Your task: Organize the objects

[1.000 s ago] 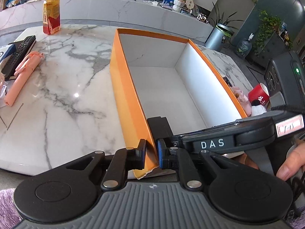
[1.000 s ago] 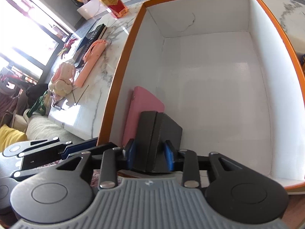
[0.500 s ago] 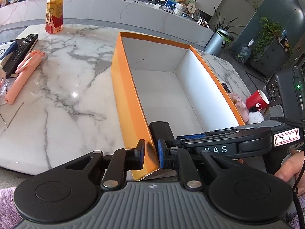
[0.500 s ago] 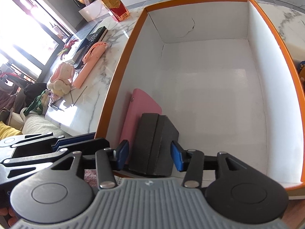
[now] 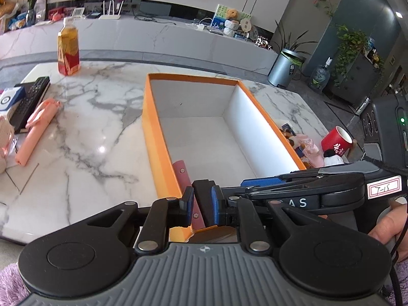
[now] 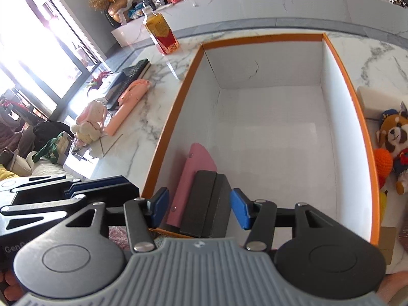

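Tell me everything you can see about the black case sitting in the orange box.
The black case is a matte, dark, boxy thing with a seam down its top that splits it into two halves. It stands on edge, tilted, in the near left corner of the orange box, leaning against a pink wallet. The right claw straddles it, pads clear of its sides, its jaws having just been opening.

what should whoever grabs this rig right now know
Left gripper: shut, at the near left corner of the orange box; no grip on the wall that I can tell.
Right gripper: open, jaws have just been opening; the dark block is between them, pads clear of it.
Done: dark block and pink case are in the box, by its left wall.
Left to do: bottle, remote, pink stick, plush toy and red cup are outside it.
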The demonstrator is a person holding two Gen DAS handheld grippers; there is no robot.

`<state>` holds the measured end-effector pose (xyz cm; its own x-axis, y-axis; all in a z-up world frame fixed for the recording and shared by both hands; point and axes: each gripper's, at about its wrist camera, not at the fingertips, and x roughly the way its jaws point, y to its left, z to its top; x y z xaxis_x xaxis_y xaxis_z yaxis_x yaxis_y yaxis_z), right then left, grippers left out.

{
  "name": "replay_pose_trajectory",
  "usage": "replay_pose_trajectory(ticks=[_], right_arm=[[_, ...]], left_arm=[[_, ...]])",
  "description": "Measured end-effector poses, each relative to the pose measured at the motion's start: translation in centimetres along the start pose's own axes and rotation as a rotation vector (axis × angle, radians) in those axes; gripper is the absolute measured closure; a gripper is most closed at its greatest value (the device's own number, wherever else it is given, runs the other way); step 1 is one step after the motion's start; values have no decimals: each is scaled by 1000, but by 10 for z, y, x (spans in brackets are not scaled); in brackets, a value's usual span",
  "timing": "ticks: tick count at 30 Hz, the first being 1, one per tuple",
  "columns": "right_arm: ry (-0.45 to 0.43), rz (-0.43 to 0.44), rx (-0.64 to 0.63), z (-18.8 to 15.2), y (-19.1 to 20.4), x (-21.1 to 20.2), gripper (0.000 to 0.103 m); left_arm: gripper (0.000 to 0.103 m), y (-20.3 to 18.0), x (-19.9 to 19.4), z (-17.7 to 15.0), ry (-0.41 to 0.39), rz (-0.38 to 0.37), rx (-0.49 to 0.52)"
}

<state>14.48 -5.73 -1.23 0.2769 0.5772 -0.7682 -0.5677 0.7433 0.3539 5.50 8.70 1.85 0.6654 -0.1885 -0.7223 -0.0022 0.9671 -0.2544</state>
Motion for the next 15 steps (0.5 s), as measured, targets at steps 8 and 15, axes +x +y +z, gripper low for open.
replay_pose_trajectory(ticks=[8, 15], right_arm=[[26, -43, 49, -5, -17, 21, 54], [17, -98, 39, 1, -25, 17, 54]], left_arm=[[86, 4, 4, -6, 24, 58, -23], [76, 15, 14, -8, 40, 56, -62]])
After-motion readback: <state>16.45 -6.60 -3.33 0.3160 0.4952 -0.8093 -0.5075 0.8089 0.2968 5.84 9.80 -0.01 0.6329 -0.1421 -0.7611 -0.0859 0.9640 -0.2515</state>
